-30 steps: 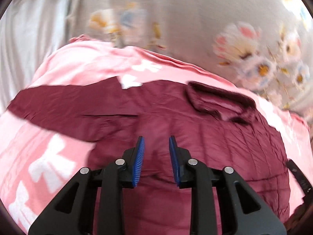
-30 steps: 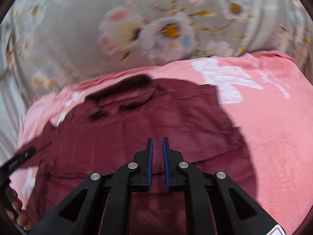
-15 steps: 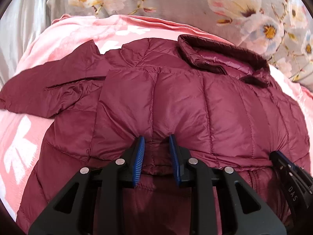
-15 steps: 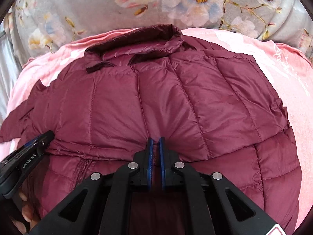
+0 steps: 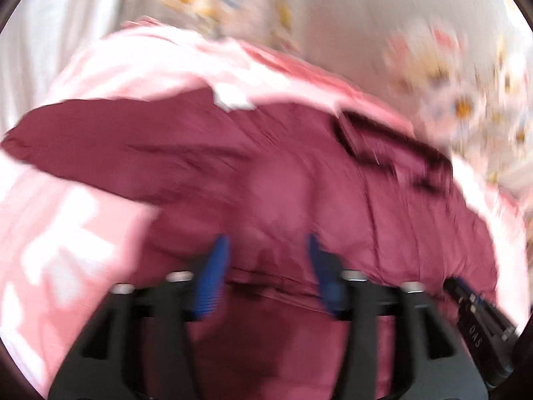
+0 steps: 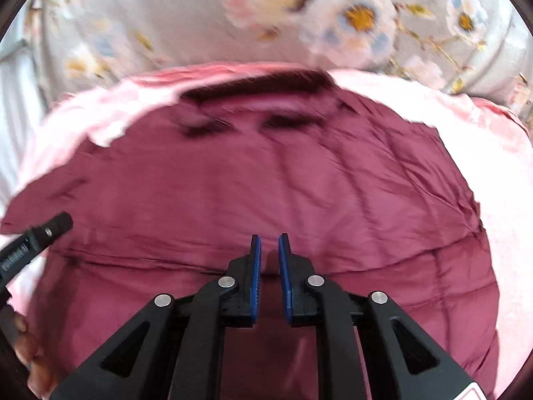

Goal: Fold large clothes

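Observation:
A maroon quilted jacket (image 5: 333, 200) lies spread on a pink blanket (image 5: 66, 233), with its collar (image 5: 393, 146) at the far side and one sleeve (image 5: 100, 143) stretched out to the left. My left gripper (image 5: 266, 253) hovers over the folded near edge. Its jaws are opening wide and nothing is pinched between them. In the right wrist view the jacket (image 6: 266, 183) fills the middle below its collar (image 6: 260, 83). My right gripper (image 6: 269, 260) is over the same fold line. Its jaws are opening by a narrow gap, and the pads do not press on the fabric.
Grey floral bedding (image 6: 333, 16) rises behind the blanket (image 6: 499, 153). Each view catches the other tool: the right gripper (image 5: 476, 316) at lower right, the left gripper (image 6: 33, 243) at the left edge, with a person's fingers (image 6: 30, 350) below it. The left view is blurred.
Half a second ago both grippers were shut on the jacket's hem, closer to the collar. Both have since pulled back; the left jaws have spread wide and the right have parted slightly.

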`<state>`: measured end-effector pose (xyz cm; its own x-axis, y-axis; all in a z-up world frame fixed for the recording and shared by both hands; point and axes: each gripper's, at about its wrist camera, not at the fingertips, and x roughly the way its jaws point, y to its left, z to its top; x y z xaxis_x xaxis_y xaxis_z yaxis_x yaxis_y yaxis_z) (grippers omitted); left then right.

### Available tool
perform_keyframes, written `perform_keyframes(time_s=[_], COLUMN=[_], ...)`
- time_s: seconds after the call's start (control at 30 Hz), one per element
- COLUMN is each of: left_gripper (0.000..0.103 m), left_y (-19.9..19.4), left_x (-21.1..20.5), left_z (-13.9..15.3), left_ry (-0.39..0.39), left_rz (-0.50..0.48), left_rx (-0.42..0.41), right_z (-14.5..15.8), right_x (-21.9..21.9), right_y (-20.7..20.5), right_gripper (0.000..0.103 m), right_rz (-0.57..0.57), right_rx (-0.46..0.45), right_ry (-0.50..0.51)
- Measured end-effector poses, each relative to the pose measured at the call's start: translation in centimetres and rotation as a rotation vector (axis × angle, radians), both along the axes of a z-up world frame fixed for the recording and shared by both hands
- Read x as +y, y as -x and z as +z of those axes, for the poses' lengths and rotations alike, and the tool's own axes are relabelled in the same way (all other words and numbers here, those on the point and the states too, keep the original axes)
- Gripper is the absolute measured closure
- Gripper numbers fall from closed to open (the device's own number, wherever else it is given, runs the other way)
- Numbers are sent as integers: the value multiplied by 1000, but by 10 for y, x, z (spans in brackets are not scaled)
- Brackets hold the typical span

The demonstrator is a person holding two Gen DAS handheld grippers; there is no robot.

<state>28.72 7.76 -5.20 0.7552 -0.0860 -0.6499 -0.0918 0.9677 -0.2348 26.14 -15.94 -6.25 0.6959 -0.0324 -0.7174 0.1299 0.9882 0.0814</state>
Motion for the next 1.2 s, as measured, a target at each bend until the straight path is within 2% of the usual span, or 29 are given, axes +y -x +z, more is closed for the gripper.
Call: perform_keyframes(time_s=[0.1, 0.17, 0.23, 0.4, 0.6, 0.7, 0.77, 0.8, 0.83, 0.87, 0.9, 0.93, 1.1, 1.2], left_gripper=[32, 31, 31, 31, 31, 32, 39, 51, 71, 80, 94, 100, 103, 103], left_y=[2, -1, -5, -13, -24, -26, -26, -28, -31, -35, -38, -40, -38, -28], left_x=[66, 106, 161, 271, 338, 350, 349, 347, 346, 343, 343, 340, 306, 259], left_z=[20, 23, 21, 0, -31, -45, -44, -42, -41, -40, -38, -32, 29, 80], left_ry=[27, 37, 40, 122, 162, 213, 203, 210, 216, 221, 222, 213, 157, 126], left_rz=[118, 202, 327, 536, 690, 707, 713, 698, 682, 661, 647, 635, 550, 437], left_rx=[-15, -11, -3, 43, 69, 74, 58, 46, 45, 50, 53, 45, -99, -211], right_z=[1, -7, -19, -29, -33, -33, -33, -33, -33, -33, -33, -33, -31, -29], right_x=[36, 54, 67, 69, 81, 87, 88, 88, 89, 88, 88, 88, 85, 81], right_y=[-8, -15, -19, -20, -21, -21, -21, -21, -21, -21, -21, -21, -20, -17], right_gripper=[90, 90, 90, 90, 90, 89, 89, 89, 89, 88, 88, 87, 82, 82], right_rz=[69, 95, 104, 76, 59, 55, 52, 50, 47, 45, 43, 39, 16, 6], right_rx=[4, 23, 45, 62, 75, 77, 76, 76, 76, 75, 74, 73, 65, 47], right_ry=[-31, -24, -7, 18, 106, 153, 169, 175, 178, 179, 180, 180, 171, 153])
